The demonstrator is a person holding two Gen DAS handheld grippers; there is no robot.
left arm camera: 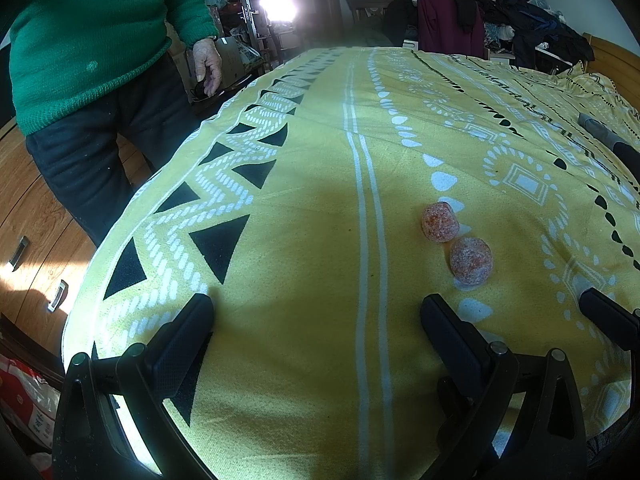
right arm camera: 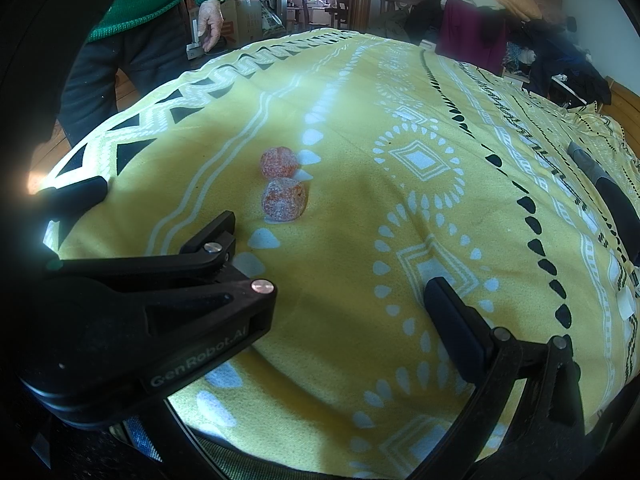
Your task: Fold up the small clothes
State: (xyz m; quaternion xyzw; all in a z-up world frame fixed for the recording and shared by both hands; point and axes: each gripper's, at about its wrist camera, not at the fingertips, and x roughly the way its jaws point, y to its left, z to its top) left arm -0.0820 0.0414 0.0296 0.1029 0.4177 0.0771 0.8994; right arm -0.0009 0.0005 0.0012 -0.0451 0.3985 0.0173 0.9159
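Two small rolled-up bundles of orange-and-white speckled cloth lie side by side on the yellow patterned bedcover [left arm camera: 304,216]: a far bundle [left arm camera: 439,222] [right arm camera: 279,162] and a near bundle [left arm camera: 470,260] [right arm camera: 284,199]. My left gripper [left arm camera: 318,308] [right arm camera: 160,204] hovers low over the cover, open and holding nothing, with the bundles just ahead to its right. My right gripper [right arm camera: 320,300] is beside it on the right, its one visible finger [right arm camera: 444,300] standing wide of the middle; the other is hidden behind the left gripper's body.
A person in a green sweater [left arm camera: 88,40] stands at the bed's left side, hand [left arm camera: 206,64] hanging. A grey and black garment [left arm camera: 600,128] [right arm camera: 592,168] lies at the far right. Piled clothes [left arm camera: 480,12] sit beyond the bed. Wooden floor [left arm camera: 40,220] lies left.
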